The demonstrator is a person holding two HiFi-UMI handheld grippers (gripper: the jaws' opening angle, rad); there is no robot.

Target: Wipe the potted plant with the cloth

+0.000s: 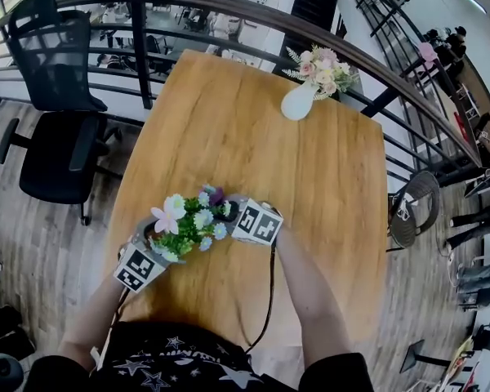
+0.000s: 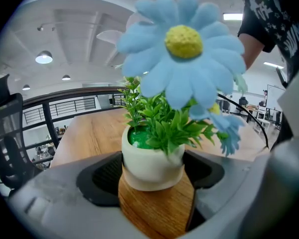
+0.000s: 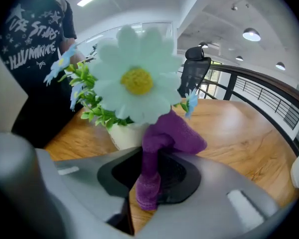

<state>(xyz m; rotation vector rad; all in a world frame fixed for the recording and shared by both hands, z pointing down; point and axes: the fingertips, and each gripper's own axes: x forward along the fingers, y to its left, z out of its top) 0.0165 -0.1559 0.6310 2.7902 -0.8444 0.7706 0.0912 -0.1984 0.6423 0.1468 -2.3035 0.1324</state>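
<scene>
While both forearms reach forward from the bottom of the head view, the left forearm (image 1: 94,321) angles in from the near left and the right forearm (image 1: 310,288) runs almost straight ahead, its wrist bent inward. Each ends at a marker cube: the left cube (image 1: 139,268) sits lower and nearer, the right cube (image 1: 257,224) higher and just right of the flowers.

The left hand-held gripper (image 2: 153,180) points slightly downward and is clamped on the potted plant (image 1: 189,223). Its two dark pads press on opposite sides of the white pot (image 2: 150,161), with wood grain visible beneath it (whether the base touches the wood cannot be told). Green leaves and a large blue daisy (image 2: 184,49) rise right in front of its camera.

The right hand-held gripper (image 3: 150,180) tilts down more steeply from the plant's right side. Its jaws are closed on the purple cloth (image 3: 172,136), which stands up out of them and bunches against the blooms and the pot's side, just under a white daisy (image 3: 137,81).

The plant sits near the front-left part of the wooden surface (image 1: 253,153). Well beyond it, by the far edge, stands a white vase of pink flowers (image 1: 300,98). A black office chair (image 1: 57,129) stands left of the surface, and a curved railing (image 1: 229,6) runs behind.
</scene>
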